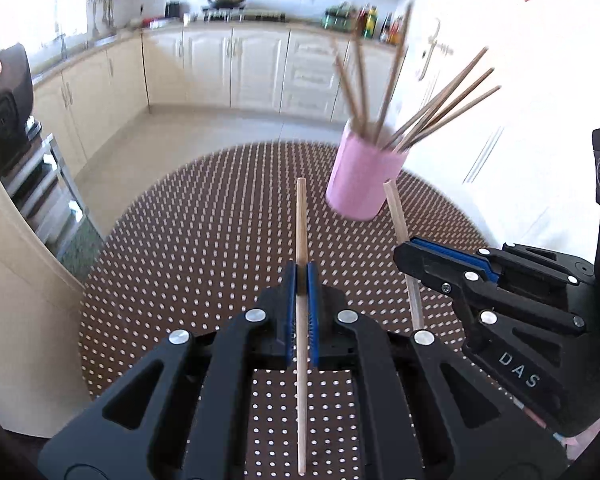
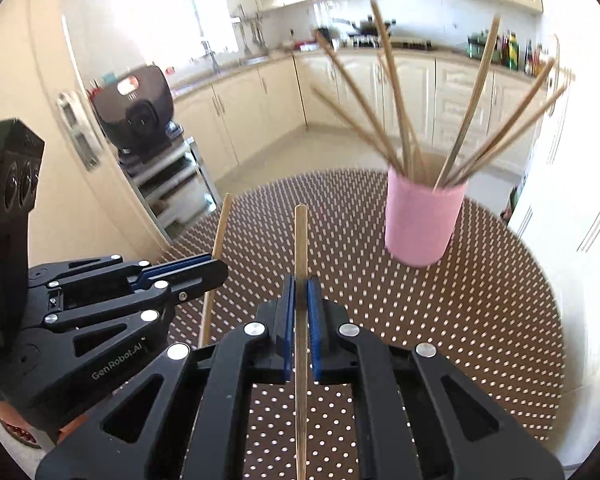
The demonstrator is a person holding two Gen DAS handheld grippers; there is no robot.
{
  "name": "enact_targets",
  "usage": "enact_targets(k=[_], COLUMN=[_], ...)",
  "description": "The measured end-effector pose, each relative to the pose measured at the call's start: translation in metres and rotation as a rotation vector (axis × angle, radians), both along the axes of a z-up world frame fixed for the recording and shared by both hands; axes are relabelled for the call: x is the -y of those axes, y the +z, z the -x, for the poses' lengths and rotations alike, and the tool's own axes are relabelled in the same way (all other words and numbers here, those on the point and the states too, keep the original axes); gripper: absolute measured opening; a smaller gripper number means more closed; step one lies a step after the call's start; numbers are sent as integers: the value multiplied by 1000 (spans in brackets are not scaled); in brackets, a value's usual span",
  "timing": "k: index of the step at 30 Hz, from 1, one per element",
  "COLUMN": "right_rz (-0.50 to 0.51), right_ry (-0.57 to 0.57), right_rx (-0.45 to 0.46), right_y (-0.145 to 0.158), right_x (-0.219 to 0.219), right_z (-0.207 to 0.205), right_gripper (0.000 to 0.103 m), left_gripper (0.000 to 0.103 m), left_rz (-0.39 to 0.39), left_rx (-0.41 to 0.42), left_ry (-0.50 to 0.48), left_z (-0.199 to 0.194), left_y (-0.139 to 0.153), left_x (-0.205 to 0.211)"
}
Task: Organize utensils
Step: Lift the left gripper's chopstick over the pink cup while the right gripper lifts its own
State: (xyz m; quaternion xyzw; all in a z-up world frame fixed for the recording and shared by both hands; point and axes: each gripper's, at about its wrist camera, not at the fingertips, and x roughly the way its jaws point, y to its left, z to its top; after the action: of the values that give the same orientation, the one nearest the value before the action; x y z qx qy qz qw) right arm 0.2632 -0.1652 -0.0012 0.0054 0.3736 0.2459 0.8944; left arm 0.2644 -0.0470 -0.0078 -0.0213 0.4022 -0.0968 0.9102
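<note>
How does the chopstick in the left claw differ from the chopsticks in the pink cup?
The chopstick in the left claw is a single stick, clamped between the blue pads; the chopsticks in the pink cup are many and stand loose. The held chopstick runs straight along the claw above the dotted table; those in the cup fan out, leaning in different directions. All are thin, plain wooden sticks.

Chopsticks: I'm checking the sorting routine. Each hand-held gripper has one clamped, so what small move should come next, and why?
Probably carry one over the pink cup and tip it in. The left hand-held gripper and the right hand-held gripper are each shut on a chopstick above the dotted table, and the cup ahead already holds the others.
</note>
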Motion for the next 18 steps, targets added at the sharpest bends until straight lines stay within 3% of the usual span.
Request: enact_targets(k=[6, 12, 18], right_rz=[-22, -36, 2], right_ry=[-10, -30, -49], right_rx=[113, 239, 337], right_y=[30, 55, 57], right_x=[13, 22, 27], right_z=[25, 47, 59], right_gripper=[5, 5, 5], left_gripper=[6, 6, 6], left_rz=[-42, -36, -37], left_rx=[106, 176, 211], left_ry=[8, 7, -2], left_z=[29, 48, 53], left_y=[29, 45, 48], left_x=[11, 14, 16])
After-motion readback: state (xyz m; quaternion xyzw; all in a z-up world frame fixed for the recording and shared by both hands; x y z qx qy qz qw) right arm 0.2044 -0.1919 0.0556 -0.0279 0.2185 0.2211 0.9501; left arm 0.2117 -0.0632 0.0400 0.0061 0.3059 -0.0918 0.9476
